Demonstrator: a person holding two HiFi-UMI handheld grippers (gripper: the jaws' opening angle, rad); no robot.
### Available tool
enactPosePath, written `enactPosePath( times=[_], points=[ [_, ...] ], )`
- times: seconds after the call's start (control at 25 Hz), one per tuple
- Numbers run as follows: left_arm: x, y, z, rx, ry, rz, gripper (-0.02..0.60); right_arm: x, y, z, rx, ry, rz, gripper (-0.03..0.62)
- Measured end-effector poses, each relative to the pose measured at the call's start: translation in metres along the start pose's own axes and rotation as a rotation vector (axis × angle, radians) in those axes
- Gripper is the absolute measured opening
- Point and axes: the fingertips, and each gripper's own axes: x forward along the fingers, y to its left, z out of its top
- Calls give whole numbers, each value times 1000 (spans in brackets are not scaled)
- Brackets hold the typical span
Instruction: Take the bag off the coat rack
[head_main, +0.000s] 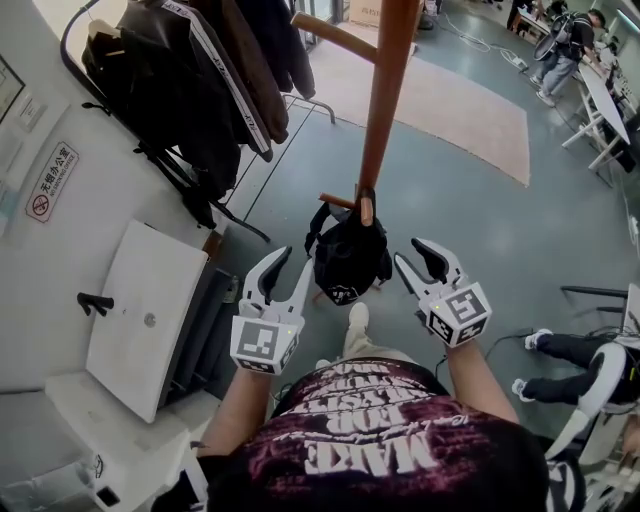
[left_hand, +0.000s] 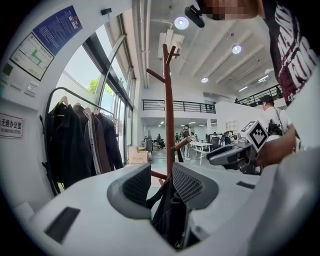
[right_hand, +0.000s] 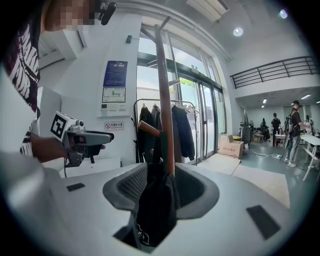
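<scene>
Two jaws on each tool stand spread, with nothing pinched. The left hand-held gripper (head_main: 297, 262) sits just to the left of a black fabric bag (head_main: 350, 258), and the right hand-held gripper (head_main: 412, 252) sits to its right, so the bag lies ahead and between them.

The bag hangs by its strap from a short lower peg (head_main: 338, 201) of the tall brown wooden coat rack (head_main: 385, 100). Its body dangles below the peg and close against the pole, so its long axis runs straight down.

In the left gripper view the dark cloth shows through the gap between the ribbed pads (left_hand: 137, 186), which do not press on it. The right gripper view shows much the same, with the bag and pole lined up in the opening.

From the head view the left tool looks slightly nearer the bag, though the steep angle makes that hard to judge.

The coming move likely turns on the strap. It loops over a peg that slopes upward, so the bag would have to be raised and drawn outward along the peg, not pulled down.
</scene>
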Motion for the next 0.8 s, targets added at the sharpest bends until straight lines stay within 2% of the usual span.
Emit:
enactPosePath(
  times=[0.4,0.8],
  points=[
    [61,-10,-15,-32,31,-78,127,40,-15,-15,-17,51,48,158],
    [111,-30,-34,8,82,-140,127,71,-14,-25,-20,83,106,155]
  ],
)
